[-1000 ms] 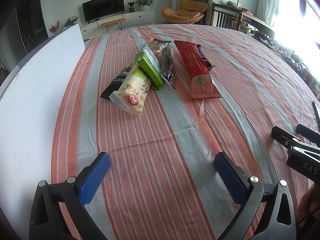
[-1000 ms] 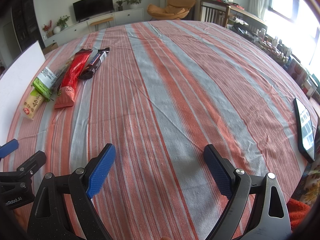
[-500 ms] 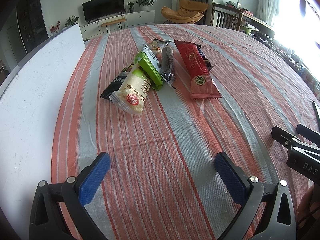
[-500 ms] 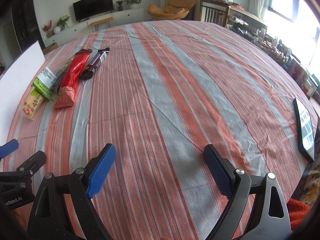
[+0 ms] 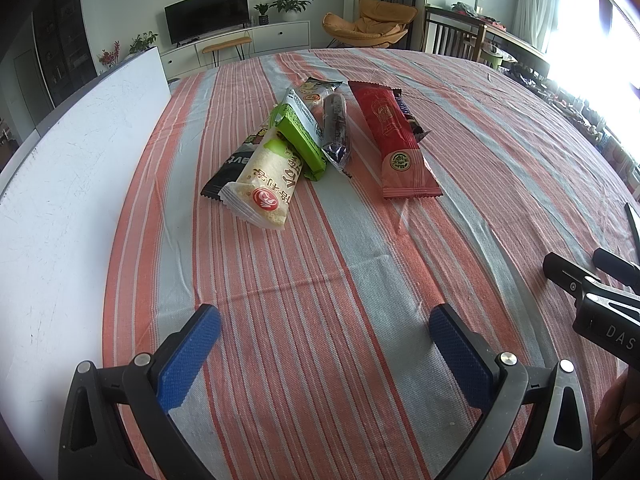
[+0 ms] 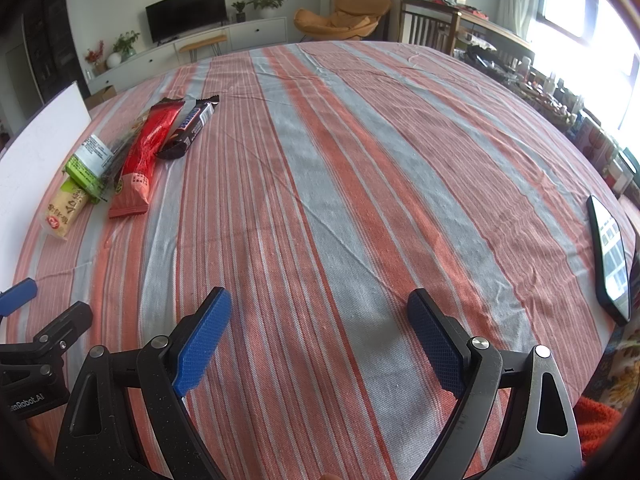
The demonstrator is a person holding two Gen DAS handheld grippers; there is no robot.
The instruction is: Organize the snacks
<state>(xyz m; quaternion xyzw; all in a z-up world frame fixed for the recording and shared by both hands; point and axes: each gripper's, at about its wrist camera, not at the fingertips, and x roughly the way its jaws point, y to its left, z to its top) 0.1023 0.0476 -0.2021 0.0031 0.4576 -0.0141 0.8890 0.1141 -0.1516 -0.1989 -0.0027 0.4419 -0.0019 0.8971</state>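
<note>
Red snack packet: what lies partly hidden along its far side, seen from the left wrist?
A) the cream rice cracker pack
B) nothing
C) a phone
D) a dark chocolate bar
D. In the left wrist view a dark chocolate bar shows from behind the red snack packet; the right wrist view shows them side by side.

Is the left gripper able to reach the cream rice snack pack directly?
Probably yes: the left gripper is open, the cream rice snack pack lies ahead, only bare tablecloth between.
</note>
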